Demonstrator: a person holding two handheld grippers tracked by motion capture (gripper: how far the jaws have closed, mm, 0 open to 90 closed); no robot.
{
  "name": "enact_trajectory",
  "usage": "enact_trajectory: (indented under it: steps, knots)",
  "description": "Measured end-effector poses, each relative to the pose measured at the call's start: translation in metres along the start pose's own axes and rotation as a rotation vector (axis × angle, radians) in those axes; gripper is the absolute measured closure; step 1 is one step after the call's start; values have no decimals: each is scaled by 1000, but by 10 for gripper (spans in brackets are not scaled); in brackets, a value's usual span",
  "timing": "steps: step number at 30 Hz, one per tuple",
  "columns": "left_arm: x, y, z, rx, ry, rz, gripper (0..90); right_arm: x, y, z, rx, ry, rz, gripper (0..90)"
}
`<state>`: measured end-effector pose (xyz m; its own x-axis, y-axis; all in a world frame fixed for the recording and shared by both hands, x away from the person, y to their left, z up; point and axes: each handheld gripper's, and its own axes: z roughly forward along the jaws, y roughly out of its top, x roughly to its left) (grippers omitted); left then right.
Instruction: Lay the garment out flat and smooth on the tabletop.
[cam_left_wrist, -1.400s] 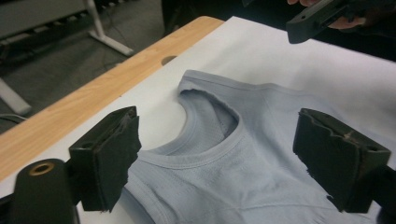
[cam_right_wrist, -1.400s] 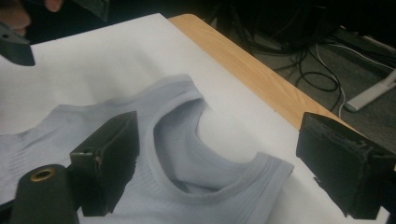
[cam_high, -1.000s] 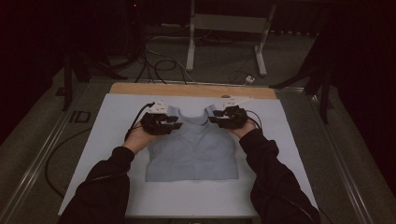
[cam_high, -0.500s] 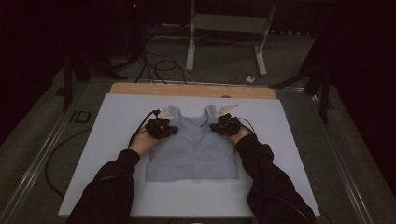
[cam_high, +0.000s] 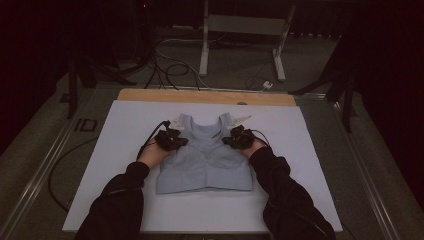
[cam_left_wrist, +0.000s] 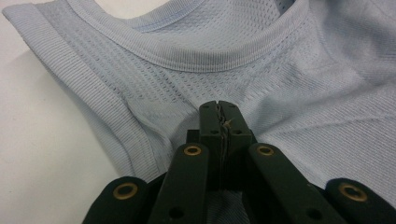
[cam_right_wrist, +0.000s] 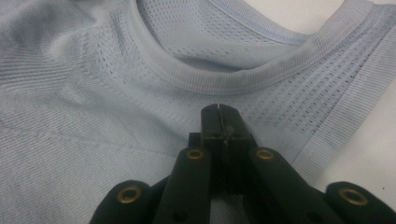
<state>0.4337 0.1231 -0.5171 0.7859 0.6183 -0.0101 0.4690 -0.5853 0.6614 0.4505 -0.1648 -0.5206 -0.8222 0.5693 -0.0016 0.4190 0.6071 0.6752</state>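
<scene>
At frame centre, a pale blue tank top (cam_high: 204, 157) is laid flat on the white counter (cam_high: 310, 165); its shoulders are pinched by the closed left tool (cam_high: 176, 138) and right tool (cam_high: 235, 137), seemingly for folding or dragging.

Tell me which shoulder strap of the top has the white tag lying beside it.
The shoulder strap on the person's right, just beyond the right hand-held gripper; a white tag lies at its outer edge. The left strap has no such tag beside it.

Dim room; grey floor (cam_high: 235, 60), cables (cam_high: 172, 67), metal stand (cam_high: 242, 25) behind table (cam_high: 300, 130).
</scene>
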Motion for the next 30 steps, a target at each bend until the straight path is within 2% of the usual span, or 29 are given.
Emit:
enact_trajectory:
  steps: [5, 8, 9, 10, 11, 15, 16, 19, 21, 22, 24, 29, 30]
  knots:
    - [-1, 1, 0, 6, 5, 7, 891, 0, 1, 0, 1, 0, 8, 900]
    - [0, 2, -2, -3, 0, 5, 856, -1, 1, -2, -2, 3, 3, 900]
    - [0, 2, -2, -3, 0, 5, 856, -1, 2, -4, -13, 9, 10, 900]
    - [1, 5, -11, -35, -8, 5, 824, -1, 4, -10, -34, 9, 10, 900]
    - [2, 5, -13, -43, -15, 0, 814, -1, 5, -12, -43, 5, 1, 900]
    - [2, 7, -20, -52, -18, 5, 780, 0, 9, -20, -72, 8, 8, 875]
    - [1, 9, -26, -66, -24, 10, 754, 1, 11, -24, -88, 22, 3, 811]
    - [-1, 10, -35, -87, -35, 1, 674, 3, 13, -28, -93, 27, -7, 709]
    - [-1, 10, -35, -87, -35, 1, 651, 4, 13, -29, -104, 35, 0, 709]
    - [-1, 12, -42, -100, -49, 9, 582, 3, 14, -31, -113, 42, 0, 554]
    - [-2, 13, -46, -108, -45, 4, 506, 3, 15, -33, -126, 56, 12, 464]
    - [-3, 17, -54, -119, -83, -2, 310, 5, 19, -37, -141, 87, 26, 223]
    - [-4, 18, -55, -113, -95, -5, 243, 5, 19, -38, -140, 110, 29, 162]
